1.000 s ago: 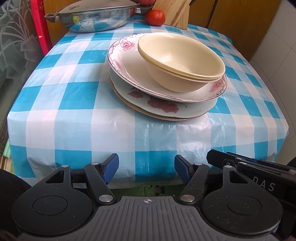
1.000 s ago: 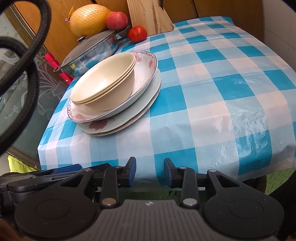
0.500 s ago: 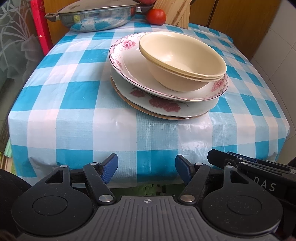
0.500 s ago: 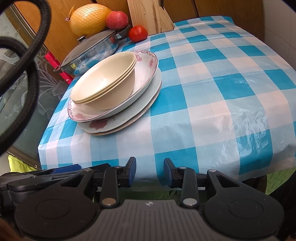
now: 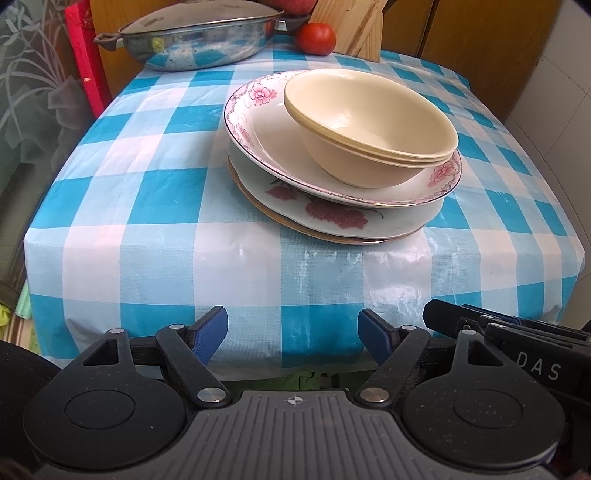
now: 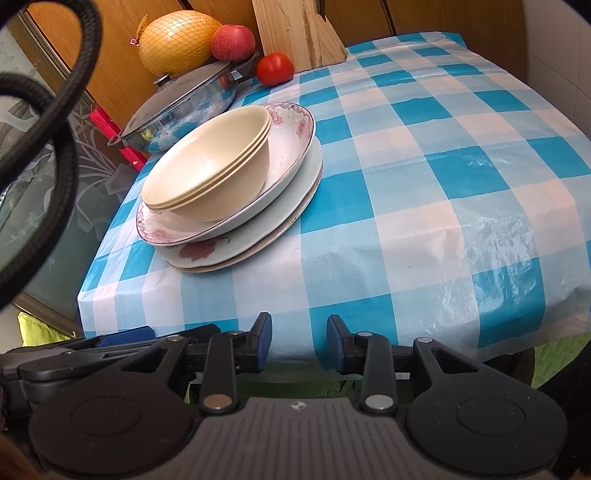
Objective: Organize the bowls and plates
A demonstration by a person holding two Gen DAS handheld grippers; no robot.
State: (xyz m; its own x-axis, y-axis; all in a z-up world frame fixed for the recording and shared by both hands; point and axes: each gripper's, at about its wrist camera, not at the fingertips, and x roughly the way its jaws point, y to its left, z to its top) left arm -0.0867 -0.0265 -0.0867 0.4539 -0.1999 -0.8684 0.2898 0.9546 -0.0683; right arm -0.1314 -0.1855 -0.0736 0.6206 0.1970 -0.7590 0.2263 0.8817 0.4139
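Note:
Nested cream bowls [image 5: 373, 122] [image 6: 210, 166] sit in a deep plate with pink flowers [image 5: 258, 129] [image 6: 291, 122]. Under it lie flat plates, the upper one with a dark red flower [image 5: 332, 214] [image 6: 199, 251]. The whole stack rests on the blue-checked table [image 5: 147, 206] [image 6: 443, 166]. My left gripper [image 5: 293, 332] hangs off the table's near edge, short of the stack; its jaws are opening with nothing between them. My right gripper [image 6: 299, 339] is also at the near edge, right of the stack, with a narrow empty gap between its jaws.
A lidded steel pan [image 5: 199, 33] [image 6: 184, 99] stands at the far left, with a tomato [image 5: 316, 38] [image 6: 275, 68] and a wooden block [image 6: 299, 29] beside it. A netted pomelo [image 6: 177, 40] and an apple [image 6: 232, 42] lie behind. A black cable [image 6: 62, 155] loops at left.
The left gripper's jaws have spread wider apart. Both hands and the stack of dishes have stayed where they were.

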